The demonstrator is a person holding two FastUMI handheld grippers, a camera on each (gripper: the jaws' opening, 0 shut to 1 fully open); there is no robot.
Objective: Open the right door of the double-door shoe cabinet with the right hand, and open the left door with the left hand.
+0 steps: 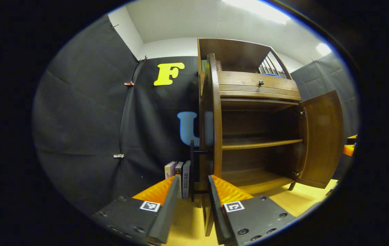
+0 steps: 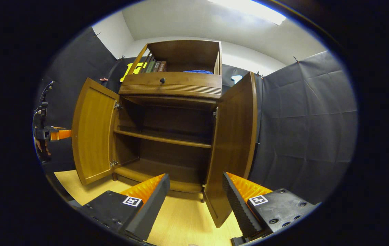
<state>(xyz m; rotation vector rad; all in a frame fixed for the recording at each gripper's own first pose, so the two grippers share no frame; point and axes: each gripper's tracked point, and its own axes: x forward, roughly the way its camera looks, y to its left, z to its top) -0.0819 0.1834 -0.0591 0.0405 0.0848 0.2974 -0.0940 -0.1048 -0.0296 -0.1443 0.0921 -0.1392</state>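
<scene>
Left gripper view. Left gripper at bottom centre, fingers parted by a narrow gap, nothing between them. Three books stand upright on the floor just left of the cabinet, ahead of the fingers. Left door centre frame, seen nearly edge-on, long axis vertical, its free edge pointing toward the camera, just above the fingertips and apart from them. Right door at right, swung wide, inner face showing. Between the two doors the cabinet mouth is open: one shelf across the middle, bottom board below. One drawer with one knob above the opening. The other gripper shows at the far right edge, past the right door.

Right gripper view. The other gripper and a hand at far left edge, beyond the left door. That door stands wide, inner face toward the camera. Cabinet centre; open top compartment holds a row of books, count unclear. Right door right of centre, upright, swung out toward the camera, lower corner between the fingers but not touched. Right gripper bottom centre, fingers well apart, holding nothing. Bare floor below.
</scene>
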